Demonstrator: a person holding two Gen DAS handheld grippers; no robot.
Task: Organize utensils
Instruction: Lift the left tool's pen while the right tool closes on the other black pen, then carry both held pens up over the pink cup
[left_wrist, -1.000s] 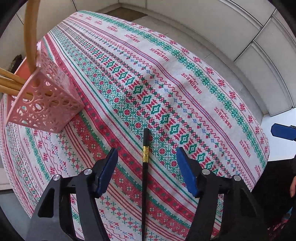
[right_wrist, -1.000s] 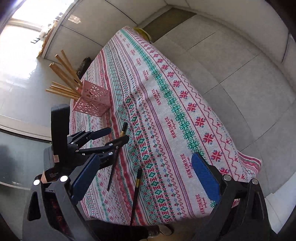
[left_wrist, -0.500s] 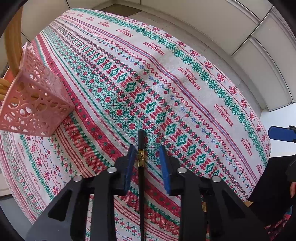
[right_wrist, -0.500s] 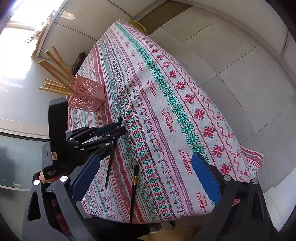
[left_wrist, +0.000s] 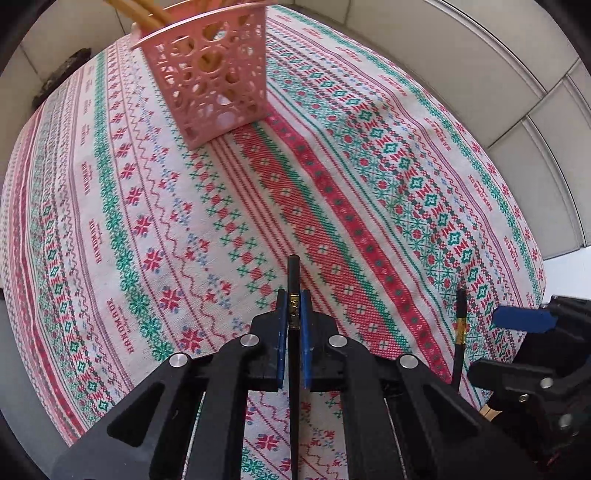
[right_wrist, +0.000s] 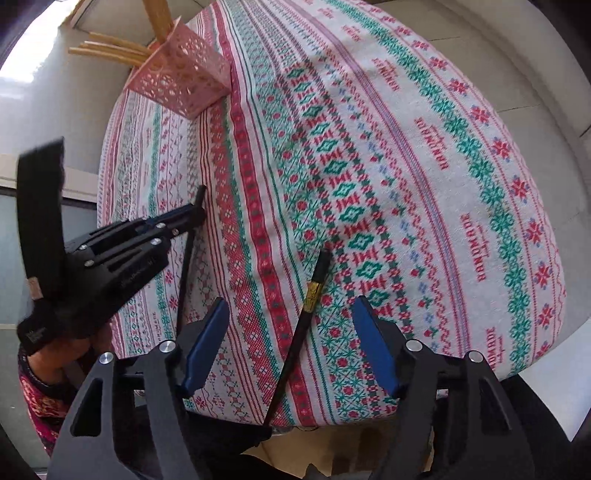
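Observation:
My left gripper (left_wrist: 293, 314) is shut on a black chopstick (left_wrist: 293, 273) with a gold band and holds it lifted off the cloth; the right wrist view shows it (right_wrist: 195, 218) at the left. A second black chopstick (right_wrist: 314, 295) lies on the patterned tablecloth (right_wrist: 406, 155) near the front edge, between the open jaws of my right gripper (right_wrist: 291, 347); it also shows in the left wrist view (left_wrist: 459, 325). A pink perforated holder (left_wrist: 210, 74) with wooden chopsticks (right_wrist: 110, 51) stands at the far end of the table (right_wrist: 181, 81).
The table's front edge drops off just below my right gripper. Tiled floor and a white panelled wall (left_wrist: 480, 55) surround the table. The person's gloved hand (right_wrist: 48, 332) holds the left gripper.
My left gripper closed on the black chopstick, lifted it and swung toward the pink holder. My right gripper moved down over the second chopstick, still open.

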